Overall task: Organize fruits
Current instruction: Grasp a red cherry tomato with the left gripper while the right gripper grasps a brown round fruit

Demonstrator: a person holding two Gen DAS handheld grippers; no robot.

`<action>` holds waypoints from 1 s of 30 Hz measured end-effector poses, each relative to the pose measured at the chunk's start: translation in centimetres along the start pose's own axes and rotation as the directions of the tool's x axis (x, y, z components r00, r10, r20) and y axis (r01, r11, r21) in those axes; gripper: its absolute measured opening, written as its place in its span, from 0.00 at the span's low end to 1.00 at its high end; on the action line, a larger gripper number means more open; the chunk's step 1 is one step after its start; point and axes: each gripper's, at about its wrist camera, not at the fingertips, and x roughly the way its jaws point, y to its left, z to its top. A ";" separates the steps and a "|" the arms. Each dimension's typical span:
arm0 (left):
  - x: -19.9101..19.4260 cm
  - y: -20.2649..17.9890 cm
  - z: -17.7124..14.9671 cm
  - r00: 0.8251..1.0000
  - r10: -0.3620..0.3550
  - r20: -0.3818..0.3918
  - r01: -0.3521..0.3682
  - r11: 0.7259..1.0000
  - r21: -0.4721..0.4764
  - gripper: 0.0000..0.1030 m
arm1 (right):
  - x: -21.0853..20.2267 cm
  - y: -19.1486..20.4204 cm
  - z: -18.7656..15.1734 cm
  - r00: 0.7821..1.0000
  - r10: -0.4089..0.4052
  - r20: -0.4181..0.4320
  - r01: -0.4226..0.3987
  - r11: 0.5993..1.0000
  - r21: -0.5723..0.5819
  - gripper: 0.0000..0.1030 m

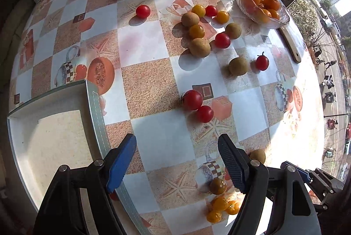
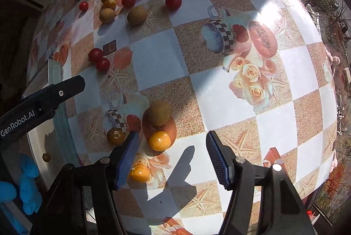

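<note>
Loose fruit lies scattered over the table [image 1: 149,90], which wears a checkered oilcloth printed with cups and melons. Both hand-held grippers hover above it, spread wide and holding nothing.

The right hand-held gripper [image 2: 173,158] has the nearest candidates: a glossy yellow-orange cherry tomato [image 2: 159,140] sits just ahead and a little left of the gap between its blue-padded fingers, with a rough tan-green round fruit [image 2: 159,113] directly beyond it, the two nearly touching. A second yellow tomato [image 2: 140,173] lies beside the left finger, partly hidden by it.

The left hand-held gripper [image 1: 177,160] is farther from its fruit: a pair of red cherry tomatoes [image 1: 198,106], touching each other, lies ahead and slightly right of its opening. To its left stands a white rectangular tray with a pale green rim [image 1: 96,116]; it appears to hold one small fruit in the right wrist view, though shadow makes that hard to confirm. A clear glass bowl of oranges [image 1: 262,6] stands at the far side.

Judging by closeness, the right side seems better placed; the fruits are round, so no grasp axis matters, only a short shift left to centre the yellow tomato.
</note>
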 end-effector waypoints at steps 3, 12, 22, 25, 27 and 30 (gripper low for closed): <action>1.4 -0.7 0.4 0.999 -0.005 -0.034 0.005 1.000 0.008 0.64 | 0.5 0.3 0.4 1.000 0.007 0.001 -0.007 1.000 -0.019 0.58; 3.1 -2.2 1.5 0.999 0.027 -0.024 -0.027 1.000 0.000 0.51 | 1.9 1.7 1.5 1.000 0.019 0.022 -0.017 0.997 -0.080 0.53; 3.0 -2.4 2.3 0.998 0.056 0.009 -0.056 0.998 -0.022 0.20 | 2.7 2.2 1.8 0.999 0.046 0.022 -0.045 0.997 -0.059 0.27; 2.2 -2.1 1.9 0.999 0.029 0.023 -0.029 0.999 -0.019 0.20 | 1.8 1.1 1.5 0.997 0.072 0.031 -0.071 0.997 -0.041 0.27; 1.1 -1.4 1.0 0.999 0.018 0.035 -0.018 1.000 -0.009 0.20 | 1.3 0.5 1.3 0.996 0.089 0.031 -0.089 0.996 -0.022 0.27; -0.3 -0.7 -0.1 0.999 0.001 0.053 -0.001 1.000 0.007 0.20 | 0.6 -0.4 1.0 0.993 0.110 0.032 -0.110 0.994 -0.004 0.27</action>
